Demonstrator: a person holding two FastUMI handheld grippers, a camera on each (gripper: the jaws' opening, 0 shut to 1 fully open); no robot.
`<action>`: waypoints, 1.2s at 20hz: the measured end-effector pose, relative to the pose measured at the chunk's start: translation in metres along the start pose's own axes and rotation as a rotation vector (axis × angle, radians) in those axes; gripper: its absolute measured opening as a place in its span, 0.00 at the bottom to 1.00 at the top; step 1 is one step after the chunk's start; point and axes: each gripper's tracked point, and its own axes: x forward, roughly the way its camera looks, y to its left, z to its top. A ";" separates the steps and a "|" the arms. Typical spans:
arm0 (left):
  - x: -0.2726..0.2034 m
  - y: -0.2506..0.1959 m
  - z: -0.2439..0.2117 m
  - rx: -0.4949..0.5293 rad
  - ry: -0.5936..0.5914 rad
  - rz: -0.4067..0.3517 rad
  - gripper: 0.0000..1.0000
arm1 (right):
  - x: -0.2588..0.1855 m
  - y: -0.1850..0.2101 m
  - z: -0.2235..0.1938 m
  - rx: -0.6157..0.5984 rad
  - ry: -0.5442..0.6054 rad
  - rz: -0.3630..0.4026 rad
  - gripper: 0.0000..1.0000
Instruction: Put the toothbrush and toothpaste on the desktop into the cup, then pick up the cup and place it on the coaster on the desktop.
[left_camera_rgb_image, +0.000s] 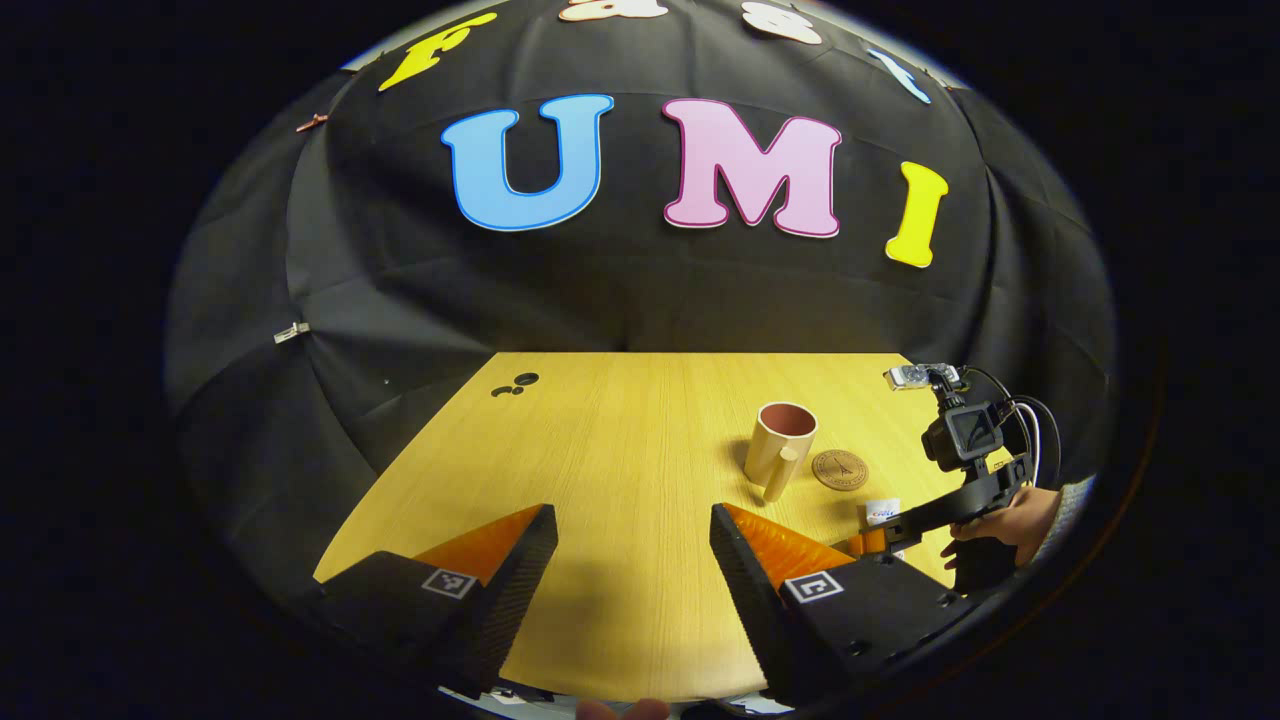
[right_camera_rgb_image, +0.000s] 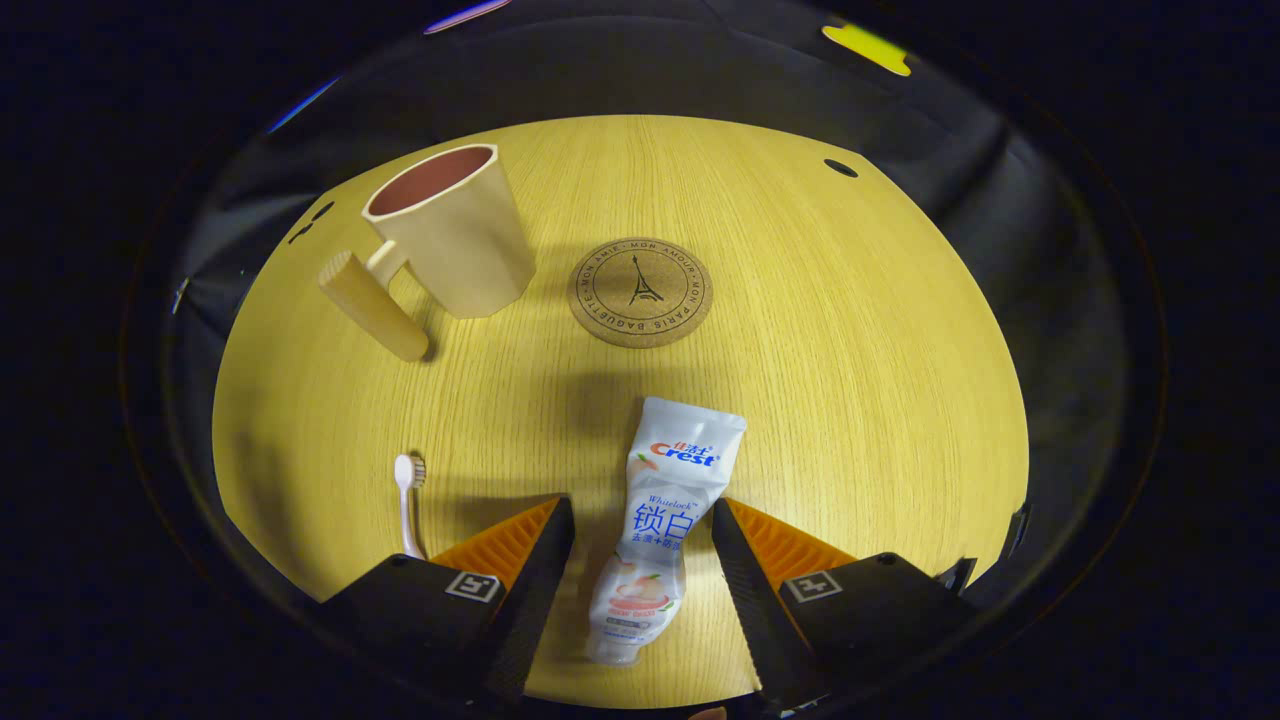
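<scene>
On the wooden desktop (right_camera_rgb_image: 850, 330), the toothpaste (right_camera_rgb_image: 655, 520) lies between the gaping right gripper (right_camera_rgb_image: 640, 560); next, close, then carry toward the cup (right_camera_rgb_image: 455, 235) at eleven o'clock. The left gripper (left_camera_rgb_image: 632, 560) hangs open.

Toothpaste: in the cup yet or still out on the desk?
Out. The toothpaste lies flat on the table between the open right gripper fingers, apart from the cup.

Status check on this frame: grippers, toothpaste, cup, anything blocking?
Right gripper open, straddling toothpaste, not closed. Left gripper open, holding nothing. Toothbrush flat on desktop; cup upright beside bare coaster. Nothing in the way.
</scene>
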 end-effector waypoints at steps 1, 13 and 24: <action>0.000 -0.002 -0.001 0.000 0.003 0.001 0.96 | 0.003 0.001 0.000 0.008 0.008 0.006 0.85; -0.002 -0.037 -0.024 -0.017 0.065 0.010 0.95 | 0.000 -0.005 -0.004 -0.019 0.008 0.079 0.31; 0.014 -0.098 -0.063 -0.052 0.198 -0.039 0.95 | -0.043 -0.026 0.012 -0.010 -0.213 0.251 0.32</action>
